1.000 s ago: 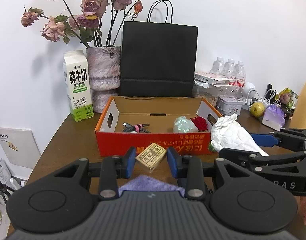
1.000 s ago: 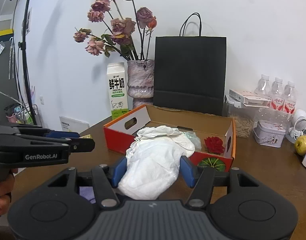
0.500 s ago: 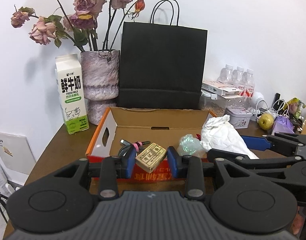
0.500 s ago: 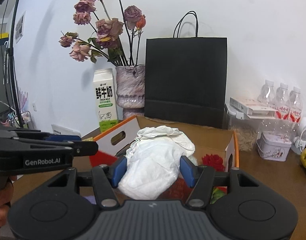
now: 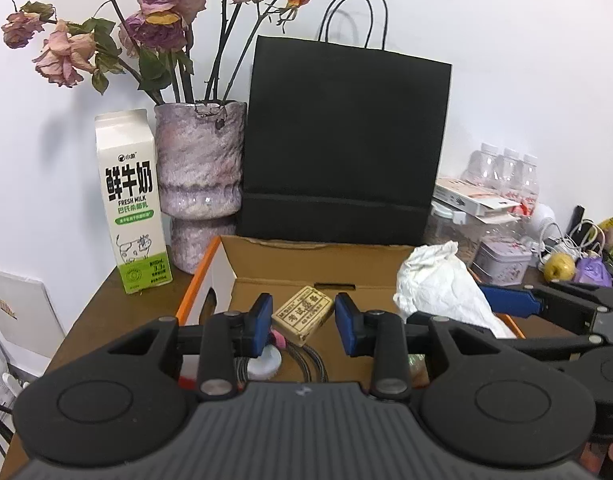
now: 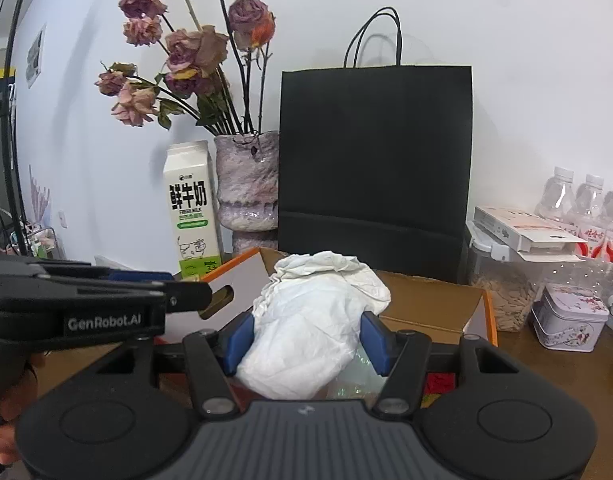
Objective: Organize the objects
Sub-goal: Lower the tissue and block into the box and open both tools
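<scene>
My left gripper (image 5: 303, 317) is shut on a small tan printed box (image 5: 302, 312) and holds it over the left part of the open orange cardboard box (image 5: 306, 266). A coiled cable (image 5: 306, 356) and a white disc lie on the box floor below. My right gripper (image 6: 304, 338) is shut on a crumpled white bag (image 6: 306, 332) and holds it over the right part of the same cardboard box (image 6: 434, 300). The bag also shows in the left wrist view (image 5: 442, 288). A shiny wrapper and a red item lie under it.
Behind the box stand a black paper bag (image 5: 342, 140), a purple vase of dried roses (image 5: 198, 168) and a milk carton (image 5: 132, 200). To the right are a tin (image 6: 568, 320), a clear jar, water bottles (image 6: 590, 204) and an apple (image 5: 560, 266).
Both grippers moved forward and up, from in front of the cardboard box to above its inside, each still holding its object.
</scene>
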